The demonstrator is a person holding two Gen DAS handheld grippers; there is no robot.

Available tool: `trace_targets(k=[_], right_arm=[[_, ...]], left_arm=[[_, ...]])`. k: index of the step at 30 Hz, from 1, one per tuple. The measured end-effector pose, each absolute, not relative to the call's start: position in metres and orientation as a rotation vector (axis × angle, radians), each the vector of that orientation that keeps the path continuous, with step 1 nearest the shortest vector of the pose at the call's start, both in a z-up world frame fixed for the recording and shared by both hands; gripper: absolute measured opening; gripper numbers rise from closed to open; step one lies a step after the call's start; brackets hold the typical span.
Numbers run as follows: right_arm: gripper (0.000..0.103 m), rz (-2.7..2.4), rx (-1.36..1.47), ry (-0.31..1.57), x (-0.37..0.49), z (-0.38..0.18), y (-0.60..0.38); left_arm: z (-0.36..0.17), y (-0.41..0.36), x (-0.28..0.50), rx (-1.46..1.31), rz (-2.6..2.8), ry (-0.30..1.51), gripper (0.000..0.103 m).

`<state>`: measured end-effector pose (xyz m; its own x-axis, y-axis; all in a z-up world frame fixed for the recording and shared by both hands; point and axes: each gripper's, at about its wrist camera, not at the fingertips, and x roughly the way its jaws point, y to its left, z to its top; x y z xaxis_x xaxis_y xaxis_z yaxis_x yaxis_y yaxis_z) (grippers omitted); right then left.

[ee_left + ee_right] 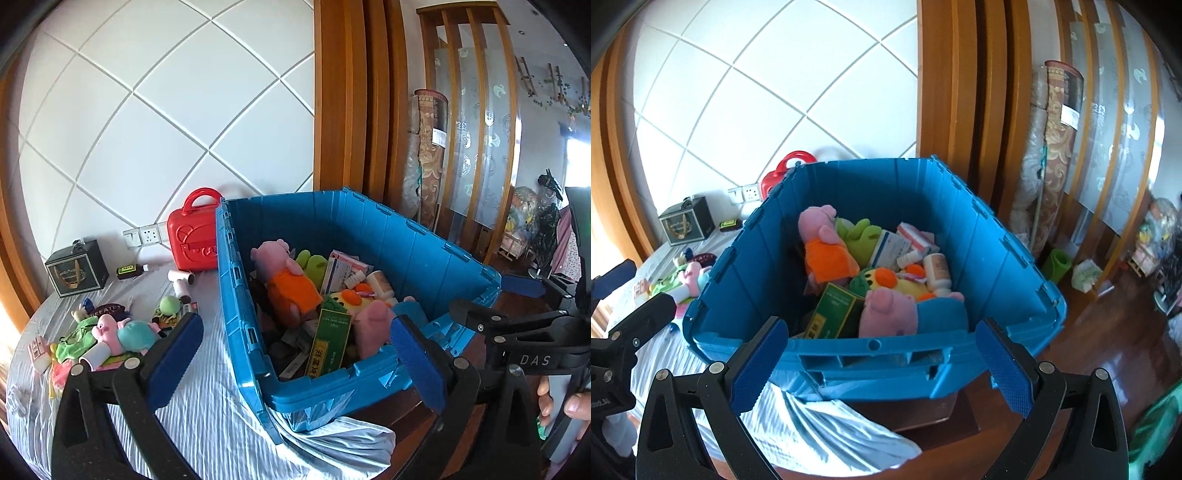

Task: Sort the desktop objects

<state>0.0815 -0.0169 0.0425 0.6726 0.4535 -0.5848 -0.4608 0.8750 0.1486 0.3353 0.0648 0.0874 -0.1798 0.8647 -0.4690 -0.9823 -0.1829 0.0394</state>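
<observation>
A blue plastic crate [240, 314] [875, 345] stands at the table's edge. It holds a pink pig plush in orange [284, 273] [823, 243], a second pig plush [373, 321] [890, 314], a green plush, a yellow duck, a green box [328, 343] [834, 310] and medicine boxes. My left gripper [295, 358] hovers open before the crate's near left corner, nothing between its blue pads. My right gripper [881, 365] is open and empty in front of the crate's near wall. Each gripper also shows at the side of the other's view.
Left of the crate, several plush toys [122, 328] lie on the grey-blue cloth, with white rolls [181, 280], a brown bottle [131, 271], a black box [77, 273] and a red toy case [192, 240] by the wall. A rolled carpet [1056, 147] and wooden floor are to the right.
</observation>
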Motion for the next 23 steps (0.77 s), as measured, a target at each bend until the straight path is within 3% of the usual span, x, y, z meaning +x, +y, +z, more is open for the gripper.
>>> trace_targets(k=[23], right_arm=[[0.102, 0.509, 0.011, 0.649, 0.065, 0.044, -0.032]], left_arm=[[0.092, 0.052, 0.356, -0.372, 1.721, 0.378, 0.103]])
